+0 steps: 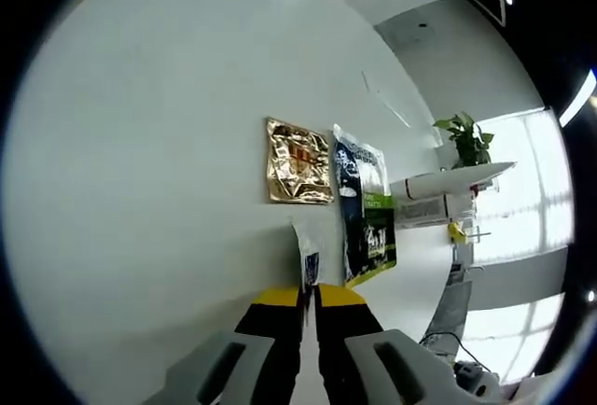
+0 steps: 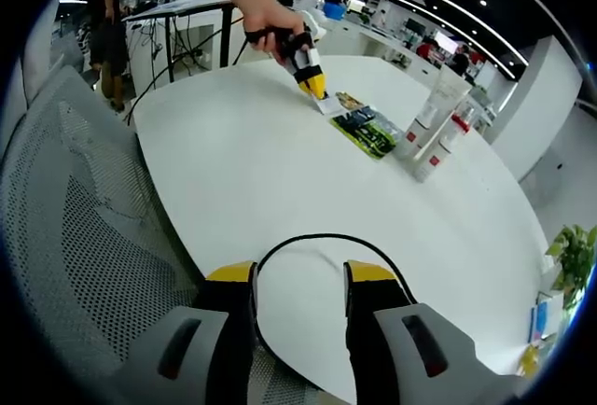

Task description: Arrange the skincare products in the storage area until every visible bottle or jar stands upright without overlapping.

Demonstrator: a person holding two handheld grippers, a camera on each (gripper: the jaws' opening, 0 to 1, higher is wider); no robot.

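Left claw pinches a thin white sachet at its edge on the white worktop.
Right claw hangs released, jaws apart. The sachet looks light and floppy; two tubes stand nearby, beside flat packets.

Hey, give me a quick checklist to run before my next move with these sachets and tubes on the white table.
1. Left hand-held gripper shut on the small sachet: ok.
2. Right hand-held gripper open and free: ok.
3. Gold sachet and green-black sachet upright: not ok, both lie flat.
4. Two white tubes upright: ok.
5. Black cable clear of right hand-held gripper: not ok, it loops between the jaws.
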